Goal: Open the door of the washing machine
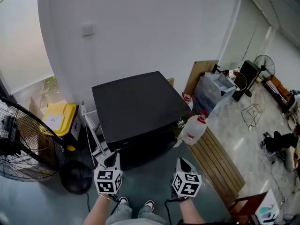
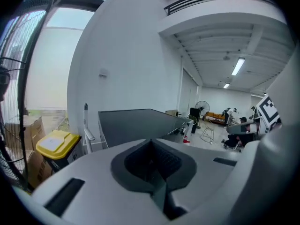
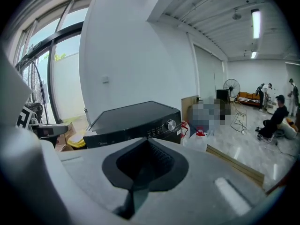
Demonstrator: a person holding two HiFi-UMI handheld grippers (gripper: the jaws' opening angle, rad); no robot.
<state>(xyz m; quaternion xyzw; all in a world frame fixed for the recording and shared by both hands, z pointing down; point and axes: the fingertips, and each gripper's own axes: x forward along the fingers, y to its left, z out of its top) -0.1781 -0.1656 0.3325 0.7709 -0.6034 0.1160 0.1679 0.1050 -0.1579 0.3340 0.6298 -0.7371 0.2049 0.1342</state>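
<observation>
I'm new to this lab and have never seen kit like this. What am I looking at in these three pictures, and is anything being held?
There is no robot here: a person stands holding a two-jaw tool in each hand. The head view comes from a camera on the person's head and looks steeply down. The left tool and right tool show at the bottom, each carrying a cube with square markers. The other two pictures come from a camera riding on each tool, looking along its jaws. In both, the jaws are together with nothing between them, so nothing is held. Ahead stands a black washing machine against the white wall, and neither tool touches it. On the floor around it are a yellow-lidded bin, a large fan and a white jug with a red cap.
</observation>
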